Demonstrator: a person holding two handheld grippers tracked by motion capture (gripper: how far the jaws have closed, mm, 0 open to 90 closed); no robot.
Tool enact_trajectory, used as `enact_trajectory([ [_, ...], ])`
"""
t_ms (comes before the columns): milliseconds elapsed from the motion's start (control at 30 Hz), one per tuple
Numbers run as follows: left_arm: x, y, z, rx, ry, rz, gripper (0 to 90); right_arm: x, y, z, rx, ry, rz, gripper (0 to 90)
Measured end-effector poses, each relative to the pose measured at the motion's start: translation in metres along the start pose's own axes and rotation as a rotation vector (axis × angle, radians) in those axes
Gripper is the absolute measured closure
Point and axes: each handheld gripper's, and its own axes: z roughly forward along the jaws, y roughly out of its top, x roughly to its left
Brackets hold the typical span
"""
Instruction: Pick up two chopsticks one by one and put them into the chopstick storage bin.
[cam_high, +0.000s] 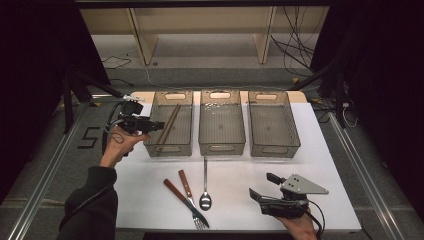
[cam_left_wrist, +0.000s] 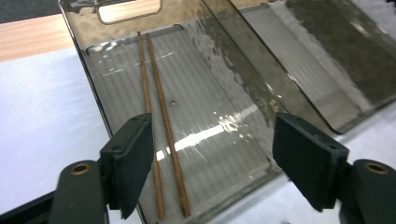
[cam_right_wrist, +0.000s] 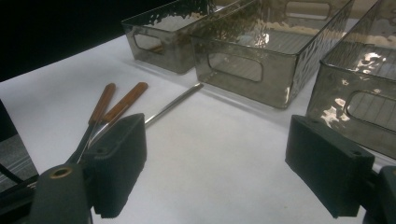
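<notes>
Looks like sorting cutlery into three smoky clear plastic bins: pair of brown wooden chopsticks (cam_left_wrist: 156, 135) already lying in the left-hand bin (cam_high: 150, 131). Left gripper (cam_high: 159, 126) hanging over that bin at 10 o'clock, jaws spread, empty. Right gripper (cam_high: 262, 186) at 5 o'clock, jaws likewise apart, empty. Best next: approach long steel spoon (cam_high: 205, 185) at 6 o'clock from above, straddling mid-handle, clear of wood-handled knife (cam_high: 176, 192) and wood-handled fork (cam_high: 190, 196) crossed just beside.
</notes>
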Motion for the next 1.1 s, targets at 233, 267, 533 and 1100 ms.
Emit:
enact_trajectory([
  [233,-0.011,-0.025,-0.013,-0.032,-0.035,0.007,23.6,0.001,0.003,0.003,0.001,0.015,0.005,21.2],
  [267,-0.012,-0.029,-0.015,-0.040,-0.040,0.004,23.1,0.002,0.004,0.004,0.002,0.017,0.005,21.2],
  [533,-0.024,-0.059,-0.026,-0.098,-0.086,0.003,22.1,0.004,0.011,0.012,0.013,0.032,-0.004,22.5],
  [1100,-0.038,-0.110,-0.033,-0.151,-0.113,0.014,20.0,0.007,0.031,0.049,0.052,0.100,-0.033,26.7],
])
